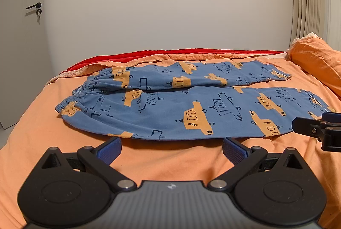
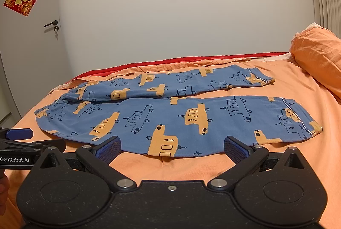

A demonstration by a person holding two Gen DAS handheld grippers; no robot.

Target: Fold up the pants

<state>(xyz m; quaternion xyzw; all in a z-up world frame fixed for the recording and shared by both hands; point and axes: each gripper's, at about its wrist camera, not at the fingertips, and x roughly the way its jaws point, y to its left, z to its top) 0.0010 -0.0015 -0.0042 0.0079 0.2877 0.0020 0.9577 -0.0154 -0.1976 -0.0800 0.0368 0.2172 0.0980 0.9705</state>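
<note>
So both our left claw (image 1: 171, 149) and right claw (image 2: 172, 149) sit spread apart and empty, and the pants (image 1: 181, 109) just ahead look soft, light and floppy, so we'd pinch the near hem edge.

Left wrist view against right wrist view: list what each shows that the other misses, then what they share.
Only the left wrist view shows the right gripper entering from the right, beside the near leg's cuff.

Only the right wrist view shows the left gripper at the left, its GenRobot.AI label, and white piping on the cuffs.

Both show the blue pants flat on the orange bedding, the door handle, and open jaws.
</note>
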